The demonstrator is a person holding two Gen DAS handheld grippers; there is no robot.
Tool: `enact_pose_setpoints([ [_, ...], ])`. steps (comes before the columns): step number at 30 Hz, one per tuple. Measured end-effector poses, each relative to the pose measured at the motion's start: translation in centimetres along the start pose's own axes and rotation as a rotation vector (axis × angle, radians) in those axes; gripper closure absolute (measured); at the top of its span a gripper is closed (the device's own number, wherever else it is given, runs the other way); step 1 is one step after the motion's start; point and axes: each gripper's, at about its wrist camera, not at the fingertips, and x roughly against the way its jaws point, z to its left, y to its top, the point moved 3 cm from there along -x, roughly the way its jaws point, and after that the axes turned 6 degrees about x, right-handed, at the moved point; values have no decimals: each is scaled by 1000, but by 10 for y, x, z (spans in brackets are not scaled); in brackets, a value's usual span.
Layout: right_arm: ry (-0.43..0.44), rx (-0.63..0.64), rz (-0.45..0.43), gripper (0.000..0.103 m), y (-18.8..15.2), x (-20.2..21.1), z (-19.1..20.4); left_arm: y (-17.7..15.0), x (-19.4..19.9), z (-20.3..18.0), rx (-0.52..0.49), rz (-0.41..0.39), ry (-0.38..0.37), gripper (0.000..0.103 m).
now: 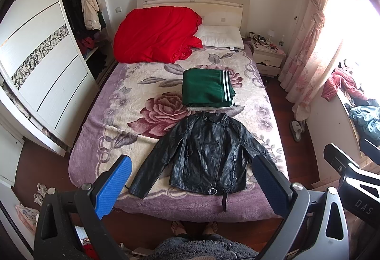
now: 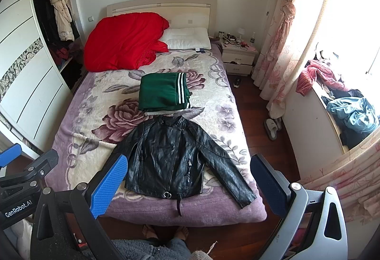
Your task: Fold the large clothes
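A black leather jacket (image 1: 206, 155) lies flat and face up on the bed's floral blanket (image 1: 123, 103), near the foot end, sleeves spread out to both sides. It also shows in the right wrist view (image 2: 171, 155). A folded green garment with white stripes (image 1: 206, 89) lies just beyond its collar, seen in the right wrist view too (image 2: 163, 94). My left gripper (image 1: 192, 184) is open and empty, held above the foot of the bed. My right gripper (image 2: 190, 184) is open and empty at the same height, to the right of the left one.
A red quilt (image 1: 154, 34) and a white pillow (image 1: 220, 35) lie at the head end. A wardrobe (image 1: 42, 65) stands on the left, a nightstand (image 1: 268, 58) and curtains (image 1: 306, 46) on the right. Slippers (image 2: 270, 129) sit on the wood floor. Clothes are piled on the window ledge (image 2: 351, 113).
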Motion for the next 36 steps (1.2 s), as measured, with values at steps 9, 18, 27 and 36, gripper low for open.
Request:
enact_pose_setpoints([
  [9,0,0,-2,0,-2,1,0,6,1,0,6,-2,-10,0],
  [18,-14,-46,22,0,17,-12,-3,12,-42,21,8,-52,12,0],
  [27,-58,-390,231,0,-49,-163,-98,-13,-203,33,-84,-29,141,0],
  [36,-171,-960,480,13,-268,-366,-283,-64,-364,20,-97,172,307,0],
])
